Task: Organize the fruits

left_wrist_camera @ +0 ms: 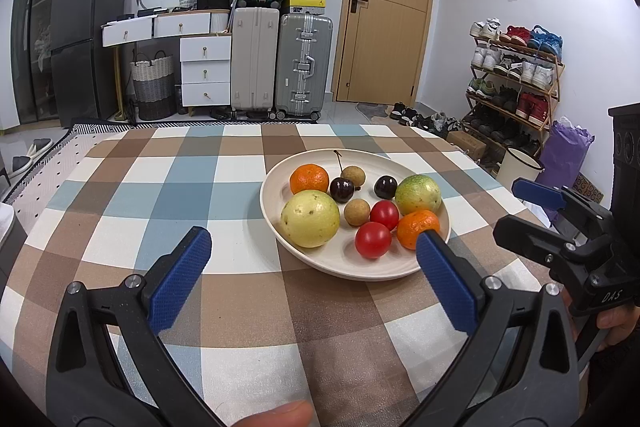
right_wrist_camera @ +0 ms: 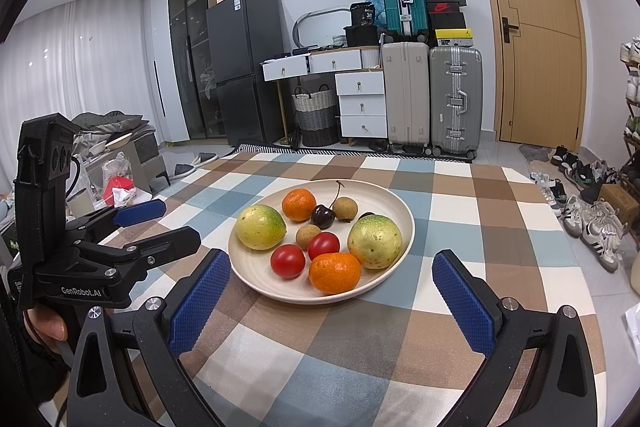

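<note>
I see all fruits (left_wrist_camera: 310,223) lying in the plate (left_wrist_camera: 352,269) on the counter (left_wrist_camera: 160,187), both grippers (left_wrist_camera: 314,255) (right_wrist_camera: 330,289) spread apart and empty.

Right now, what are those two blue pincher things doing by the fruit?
A person holds one gripper in each hand. The left gripper and right gripper are both open, holding nothing, in front of a cream plate on the checked tablecloth. All the fruit in view is on the plate: two oranges, two greenish-yellow fruits, two red tomatoes, two dark cherries, two small brown ones. Whether sorting is finished or coming, I can't tell.
</note>
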The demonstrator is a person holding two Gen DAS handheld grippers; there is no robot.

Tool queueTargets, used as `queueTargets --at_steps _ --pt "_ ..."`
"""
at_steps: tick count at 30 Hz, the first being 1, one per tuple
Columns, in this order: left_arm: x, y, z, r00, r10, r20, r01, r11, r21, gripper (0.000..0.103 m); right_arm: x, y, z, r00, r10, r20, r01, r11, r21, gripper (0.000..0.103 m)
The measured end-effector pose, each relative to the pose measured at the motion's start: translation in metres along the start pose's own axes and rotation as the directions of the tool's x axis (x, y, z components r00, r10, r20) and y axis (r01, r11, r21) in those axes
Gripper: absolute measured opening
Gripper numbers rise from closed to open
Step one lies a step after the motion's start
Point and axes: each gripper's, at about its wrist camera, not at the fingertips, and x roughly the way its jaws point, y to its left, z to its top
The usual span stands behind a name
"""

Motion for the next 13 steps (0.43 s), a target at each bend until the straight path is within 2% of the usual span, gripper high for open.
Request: queueTargets --at_steps 13 --pt "-0.0002 -0.0015 0.0008 1.0 -0.002 0.003 0.002 1.0 0.003 0.102 -0.0001 -0.0003 -0.0002 1.0 0.0 0.001 0.0 1.0 0.0 0.103"
